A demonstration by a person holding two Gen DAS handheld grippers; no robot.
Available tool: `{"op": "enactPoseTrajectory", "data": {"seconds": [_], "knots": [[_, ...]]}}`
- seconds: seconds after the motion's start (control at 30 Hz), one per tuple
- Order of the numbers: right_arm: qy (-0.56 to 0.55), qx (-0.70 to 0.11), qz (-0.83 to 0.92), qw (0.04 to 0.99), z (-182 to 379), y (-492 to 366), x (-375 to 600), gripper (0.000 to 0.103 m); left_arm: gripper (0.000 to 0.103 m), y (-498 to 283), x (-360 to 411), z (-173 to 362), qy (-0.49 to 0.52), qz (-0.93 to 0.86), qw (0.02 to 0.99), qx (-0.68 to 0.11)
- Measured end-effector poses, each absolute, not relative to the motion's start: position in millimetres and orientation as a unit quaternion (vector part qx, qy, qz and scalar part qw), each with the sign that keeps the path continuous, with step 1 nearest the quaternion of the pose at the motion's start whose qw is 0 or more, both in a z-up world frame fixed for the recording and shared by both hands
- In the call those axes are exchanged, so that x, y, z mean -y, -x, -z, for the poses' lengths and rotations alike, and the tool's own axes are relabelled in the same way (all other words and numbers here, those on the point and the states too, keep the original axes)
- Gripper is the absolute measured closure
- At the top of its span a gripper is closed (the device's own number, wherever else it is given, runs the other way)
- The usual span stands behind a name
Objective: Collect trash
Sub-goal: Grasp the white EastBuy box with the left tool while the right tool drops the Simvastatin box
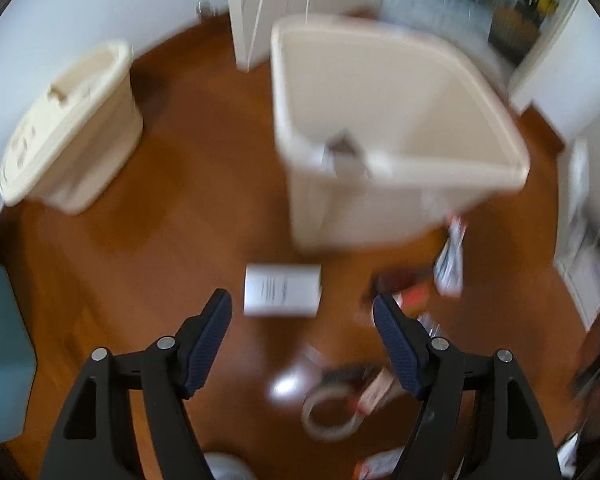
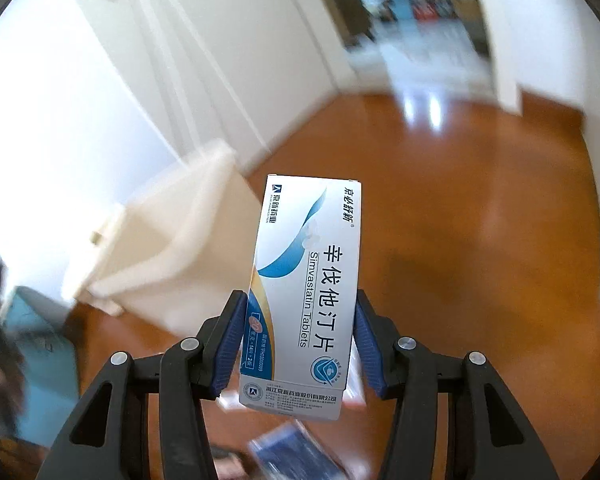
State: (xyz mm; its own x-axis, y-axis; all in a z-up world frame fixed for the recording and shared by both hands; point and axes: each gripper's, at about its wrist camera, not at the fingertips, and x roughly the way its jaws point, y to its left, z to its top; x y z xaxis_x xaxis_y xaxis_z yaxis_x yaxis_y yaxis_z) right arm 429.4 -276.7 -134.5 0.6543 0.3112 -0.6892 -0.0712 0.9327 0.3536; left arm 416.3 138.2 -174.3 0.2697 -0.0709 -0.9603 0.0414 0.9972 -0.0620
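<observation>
My left gripper [image 1: 302,304] hangs open above the wooden floor, nothing between its blue pads. Just past its fingertips lies a white box [image 1: 282,290] with printed text. An open beige bin [image 1: 384,128] stands behind the box. More litter lies to the right: a tape roll [image 1: 330,414], a tagged piece [image 1: 374,394] and a crumpled wrapper [image 1: 450,260]. My right gripper [image 2: 300,308] is shut on a white and blue medicine box [image 2: 308,280], held upright off the floor. The beige bin [image 2: 168,248] sits to its left, blurred.
A second beige bin [image 1: 72,128] with its lid on stands at the left by the white wall. A teal object [image 1: 4,348] lies at the left edge. White door frames [image 1: 256,8] and a doorway [image 2: 428,24] are beyond. A blue packet [image 2: 296,456] lies below the right gripper.
</observation>
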Motion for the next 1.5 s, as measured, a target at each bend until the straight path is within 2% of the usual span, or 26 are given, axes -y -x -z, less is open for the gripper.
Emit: {"op": "enactPoseTrajectory", "data": {"seconds": [0.13,0.2,0.37,0.4,0.43,0.5,0.57,0.73,0.93,1.1,1.3,1.33,1.5], "knots": [[-0.129,-0.354,-0.171,0.911,83.0,-471.1,224.4,0.05,0.03,-401.0,-150.6,204.4,0.035,0.035,0.774,-0.631],[-0.103,-0.353,-0.199,0.908,74.4,-492.5,193.4,0.05,0.03,-398.2,-152.9,218.7,0.036,0.036,0.766,-0.641],[-0.042,-0.426,-0.226,0.875,100.5,-550.3,115.0,0.047,0.03,-395.0,-165.1,247.2,0.052,0.018,0.744,-0.666],[-0.022,-0.431,-0.226,0.873,105.2,-555.2,102.8,0.046,0.025,-395.1,-170.1,254.6,0.058,0.018,0.736,-0.674],[-0.008,-0.433,-0.224,0.873,108.6,-557.8,95.0,0.043,0.025,-395.7,-175.3,269.3,0.071,0.017,0.714,-0.696],[0.021,-0.435,-0.217,0.873,113.8,-561.2,83.5,0.025,0.025,-394.9,-191.8,293.3,0.12,-0.015,0.681,-0.722],[0.035,-0.419,-0.217,0.881,109.6,-554.2,81.8,0.019,0.025,-395.2,-215.8,314.8,0.226,-0.059,0.65,-0.723],[-0.011,-0.385,-0.212,0.898,99.0,-523.4,118.3,0.015,0.025,-403.2,-239.3,339.6,0.401,-0.149,0.588,-0.687],[-0.077,-0.399,-0.137,0.903,130.2,-491.7,196.4,0.013,0.025,-428.4,-215.1,336.2,0.456,-0.191,0.61,-0.619],[-0.094,-0.44,-0.073,0.89,172.6,-484.9,252.3,0.013,0.025,-437.5,-196.3,363.4,0.474,-0.233,0.592,-0.608],[-0.073,-0.459,-0.046,0.884,212.6,-482.9,279.6,0.013,0.025,-447.5,-184.9,380.4,0.428,-0.272,0.602,-0.617],[-0.069,-0.459,-0.045,0.885,221.3,-483.0,281.7,0.013,0.034,-447.0,-184.0,383.3,0.425,-0.275,0.598,-0.621],[-0.075,-0.506,-0.048,0.858,278.7,-487.2,283.2,0.013,0.048,-443.7,-177.7,382.9,0.4,-0.267,0.607,-0.633]]}}
